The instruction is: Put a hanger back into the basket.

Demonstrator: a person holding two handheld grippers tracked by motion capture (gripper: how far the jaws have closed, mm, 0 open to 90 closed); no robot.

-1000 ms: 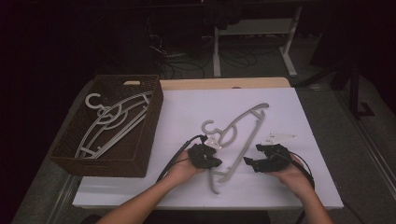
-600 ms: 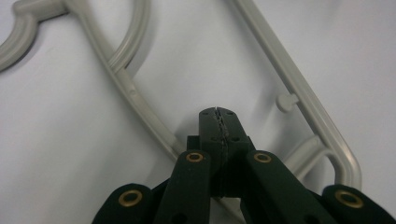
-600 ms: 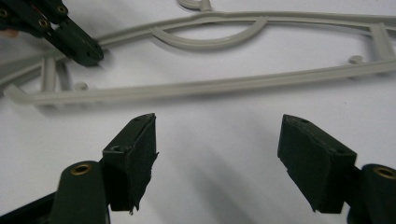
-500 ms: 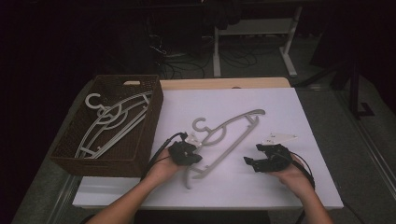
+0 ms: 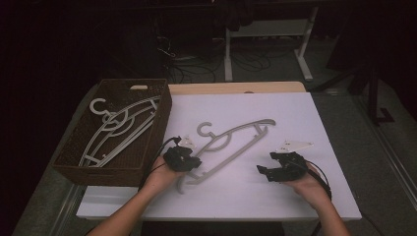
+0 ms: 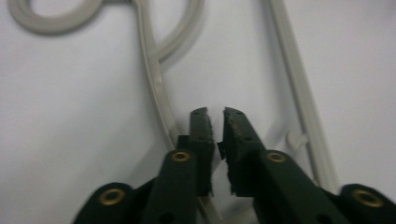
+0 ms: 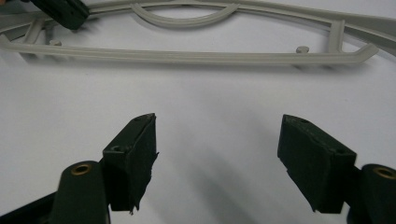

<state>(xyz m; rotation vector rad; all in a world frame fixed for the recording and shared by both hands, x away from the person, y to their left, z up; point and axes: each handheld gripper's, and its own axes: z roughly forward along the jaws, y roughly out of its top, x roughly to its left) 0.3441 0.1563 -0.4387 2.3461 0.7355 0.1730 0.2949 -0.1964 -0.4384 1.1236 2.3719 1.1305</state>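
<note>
High view, left to right: a brown woven basket (image 5: 162,115) sits at the desk's (image 5: 314,123) left edge with grey hangers (image 5: 120,129) already lying inside it. Just right of the basket, on the white desk top, one more grey hanger (image 5: 231,145) lies flat and slanted, hook toward the basket, its lower end at the left claw (image 5: 193,164).

In the left gripper view that left claw (image 6: 215,122) shows its jaws a narrow slit apart, having just been opening; white desk shows in the slit at the tips and no bar of the hanger (image 6: 154,79) can be seen pinched there, though the hanger's arm runs close by the left jaw and passes beneath it. The grip appears to be letting go or resetting.

Farther right, the right claw (image 5: 268,169) rests on the desk well apart from the hanger. The right gripper view has this right claw (image 7: 217,140) spread wide over bare desk, gripping nothing, with the hanger (image 7: 196,56) lying across the top of the frame.

The step in hand looks to be moving this hanger toward the basket. Next, by this reading, the left claw must close firmly on the near bar, lift, and carry it left over the rim.
</note>
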